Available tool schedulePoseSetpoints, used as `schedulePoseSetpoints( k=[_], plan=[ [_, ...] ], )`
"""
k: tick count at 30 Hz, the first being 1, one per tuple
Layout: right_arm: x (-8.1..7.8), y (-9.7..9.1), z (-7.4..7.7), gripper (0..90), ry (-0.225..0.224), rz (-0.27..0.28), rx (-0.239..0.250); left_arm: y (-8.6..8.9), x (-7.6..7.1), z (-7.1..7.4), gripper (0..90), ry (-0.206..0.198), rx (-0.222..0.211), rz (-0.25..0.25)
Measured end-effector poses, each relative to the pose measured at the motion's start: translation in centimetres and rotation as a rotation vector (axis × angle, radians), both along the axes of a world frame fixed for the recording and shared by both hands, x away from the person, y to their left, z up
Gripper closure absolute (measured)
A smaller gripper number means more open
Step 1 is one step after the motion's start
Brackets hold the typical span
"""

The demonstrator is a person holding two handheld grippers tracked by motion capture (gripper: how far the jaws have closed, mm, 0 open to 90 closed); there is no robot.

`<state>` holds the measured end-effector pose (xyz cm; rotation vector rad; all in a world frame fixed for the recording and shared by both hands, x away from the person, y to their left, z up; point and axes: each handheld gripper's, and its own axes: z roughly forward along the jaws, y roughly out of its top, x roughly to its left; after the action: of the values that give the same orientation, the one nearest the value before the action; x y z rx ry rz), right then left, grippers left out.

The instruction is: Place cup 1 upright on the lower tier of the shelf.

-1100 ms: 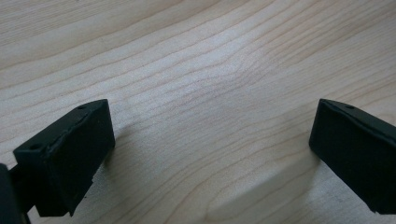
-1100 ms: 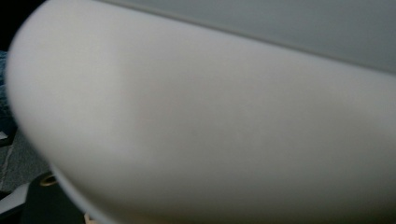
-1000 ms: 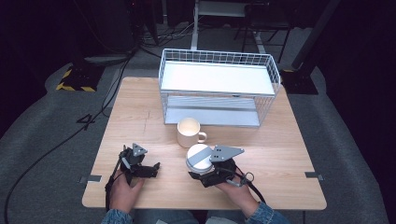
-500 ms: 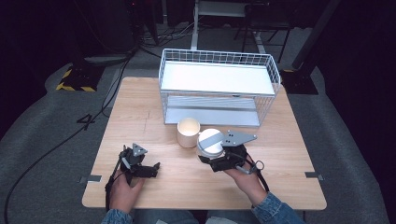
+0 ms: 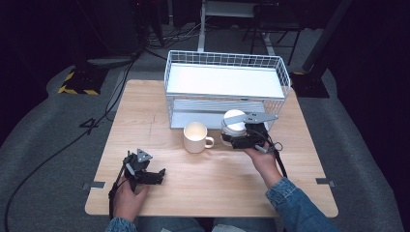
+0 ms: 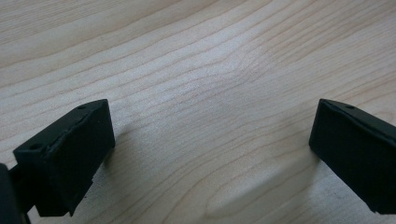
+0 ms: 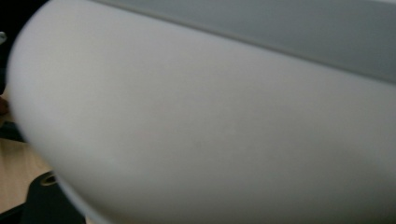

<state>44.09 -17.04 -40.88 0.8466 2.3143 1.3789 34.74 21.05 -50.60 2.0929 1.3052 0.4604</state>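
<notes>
1. Right gripper (image 5: pixel 233 137) is clenched on a white cup (image 5: pixel 233 123), holding it at the right-centre of the wooden table (image 5: pixel 208 188), just in front of the wire basket (image 5: pixel 227 82). In the high view the cup sits at the gripper's left end, with the grey three-cornered plate above it.
2. In the right gripper view the white cup (image 7: pixel 210 130) is very close and blurred; the jaws are largely hidden behind it, with a dark part visible at bottom left.
3. Left gripper (image 5: pixel 153 177) rests low at the near-left of the table, held by the person's left hand (image 5: pixel 128 198). It is released: in the left gripper view the two black jaws stand wide apart with bare wood (image 6: pixel 201 93) between them and nothing in their grip.
4. Cream mug (image 5: pixel 195 137) stands upright on the table just left of the held cup, handle pointing right toward it; I cannot tell if the two touch.
5. Wire basket is white, two-tiered, at the far centre of the table, with a white shelf on top.
6. Person's right hand (image 5: pixel 263 162) holds the right gripper; a denim sleeve (image 5: pixel 300 208) enters from the near right.
</notes>
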Motion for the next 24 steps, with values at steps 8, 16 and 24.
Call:
schedulePoseSetpoints(
  k=[8,16,24],
  plan=[
    [2.7,-1.3,-0.9,18.8,0.010,-0.082,-0.022,0.0,0.0,0.0,0.6,0.001,0.000,-0.001],
    [5.1,-1.6,-2.3,18.8,0.026,-0.150,-0.049,0.0,0.1,0.0,0.6,0.001,0.000,-0.001],
    [6.8,-1.4,-3.4,18.8,0.011,-0.198,-0.062,0.0,0.1,0.0,0.6,-0.001,-0.001,0.000]
  ],
)
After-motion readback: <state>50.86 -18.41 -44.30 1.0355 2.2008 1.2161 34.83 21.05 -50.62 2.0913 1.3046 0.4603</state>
